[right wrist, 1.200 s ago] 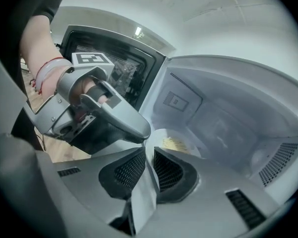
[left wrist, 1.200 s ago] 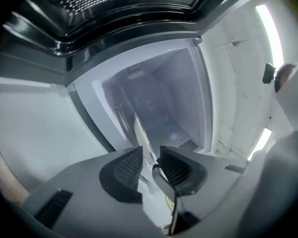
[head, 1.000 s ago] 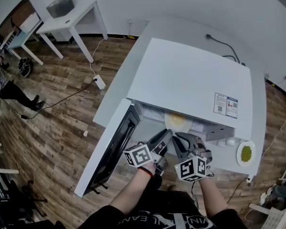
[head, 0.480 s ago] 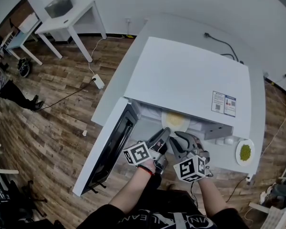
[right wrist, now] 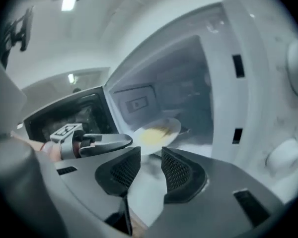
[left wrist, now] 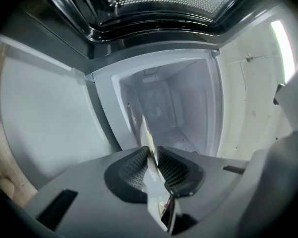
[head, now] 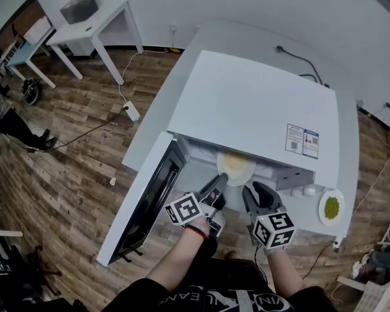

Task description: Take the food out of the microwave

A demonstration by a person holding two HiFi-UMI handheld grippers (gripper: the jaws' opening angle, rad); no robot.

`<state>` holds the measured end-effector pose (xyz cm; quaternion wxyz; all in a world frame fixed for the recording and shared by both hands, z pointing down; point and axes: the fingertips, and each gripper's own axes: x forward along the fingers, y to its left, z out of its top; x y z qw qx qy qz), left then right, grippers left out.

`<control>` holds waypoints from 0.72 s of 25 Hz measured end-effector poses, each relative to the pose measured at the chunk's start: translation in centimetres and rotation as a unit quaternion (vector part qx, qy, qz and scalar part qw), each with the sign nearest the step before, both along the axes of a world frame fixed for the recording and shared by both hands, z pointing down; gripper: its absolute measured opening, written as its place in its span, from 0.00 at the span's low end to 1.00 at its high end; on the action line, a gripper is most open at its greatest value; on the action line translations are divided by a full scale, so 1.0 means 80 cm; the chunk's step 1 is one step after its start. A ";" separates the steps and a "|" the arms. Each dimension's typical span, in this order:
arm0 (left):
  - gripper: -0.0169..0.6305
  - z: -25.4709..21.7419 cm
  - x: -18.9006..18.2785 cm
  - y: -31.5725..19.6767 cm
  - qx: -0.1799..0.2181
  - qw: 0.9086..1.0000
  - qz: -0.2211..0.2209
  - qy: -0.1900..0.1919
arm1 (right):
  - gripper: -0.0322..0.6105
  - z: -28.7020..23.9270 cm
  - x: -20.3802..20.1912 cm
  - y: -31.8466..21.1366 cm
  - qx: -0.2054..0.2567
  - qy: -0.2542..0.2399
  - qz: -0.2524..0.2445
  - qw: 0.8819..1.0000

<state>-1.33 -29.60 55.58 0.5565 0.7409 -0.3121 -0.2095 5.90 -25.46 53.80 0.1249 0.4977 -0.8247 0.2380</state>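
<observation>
Food, yellow on a white plate, sits at the mouth of the open microwave, head view centre; the microwave stands on a white tabletop, wooden floor at left; left gripper view: left tongs pinched on the plate's rim; right gripper view: right tongs gape apart, empty, plate just ahead.

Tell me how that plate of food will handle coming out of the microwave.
Probably stiff: the plate looks thin and rigid. Held only at its rim by the left gripper, it may tilt. The yellow food sits uncovered, so it could slide.
</observation>
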 end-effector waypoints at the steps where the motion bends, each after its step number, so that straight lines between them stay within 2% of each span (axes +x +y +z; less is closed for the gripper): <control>1: 0.13 0.000 -0.001 0.001 0.000 1.000 0.000 0.000 | 0.23 0.002 0.002 0.000 -0.015 -0.035 0.017 0.999; 3: 0.12 -0.002 -0.004 0.002 0.001 1.000 0.000 0.001 | 0.24 0.002 0.001 0.000 -0.039 -0.098 0.039 0.994; 5: 0.12 -0.002 -0.006 0.004 0.001 1.000 0.000 0.001 | 0.26 0.001 -0.003 -0.001 -0.063 -0.163 0.061 0.983; 9: 0.12 -0.001 -0.008 0.008 -0.002 1.000 0.002 0.003 | 0.30 0.004 -0.005 -0.007 -0.111 -0.271 0.112 0.950; 13: 0.12 -0.001 -0.010 0.014 -0.003 1.000 0.010 0.009 | 0.31 0.009 -0.010 -0.010 -0.138 -0.333 0.141 0.922; 18: 0.12 -0.003 -0.012 0.021 -0.003 1.000 0.019 0.015 | 0.31 0.015 -0.018 -0.013 -0.155 -0.362 0.151 0.907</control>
